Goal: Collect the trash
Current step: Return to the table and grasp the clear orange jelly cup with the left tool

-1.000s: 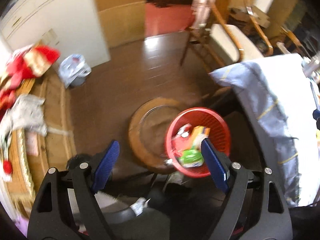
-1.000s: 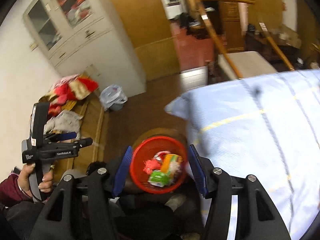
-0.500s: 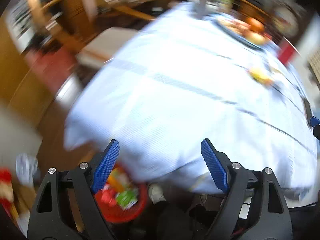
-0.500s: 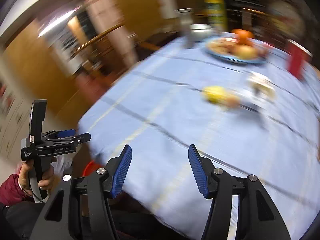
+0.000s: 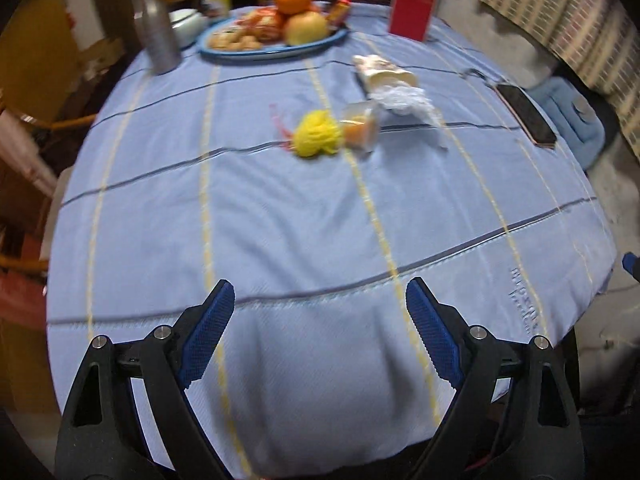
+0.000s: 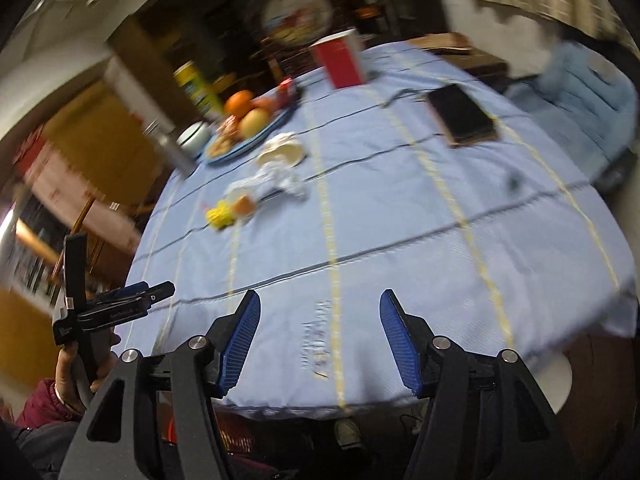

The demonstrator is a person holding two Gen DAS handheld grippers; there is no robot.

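Both claws hang over the near edge of the counter (image 5: 280, 220), which is covered by a light blue cloth with yellow and dark stripes. The left claw (image 5: 320, 316) is wide, and nothing is between its blue pads; its jaws have just been opening. The right claw (image 6: 318, 328) is moderately wide, also with nothing between the pads, and its jaws have just been opening too.

The trash lies near the middle of the counter, well apart from both claws: a yellow crumpled wrapper (image 5: 318, 138), just beside it a small clear cup (image 5: 360, 128), then a white crumpled plastic (image 5: 404, 100) and a tipped paper cup (image 5: 384, 72).

The left view shows sharply a blue plate (image 5: 224, 51) with fruit, a metal bottle (image 5: 154, 28) and a red box (image 5: 412, 10). Only the right view shows a hand (image 6: 76, 364) that holds the left claw at the left edge. A dark phone (image 6: 460, 114) lies on the right part of the counter.
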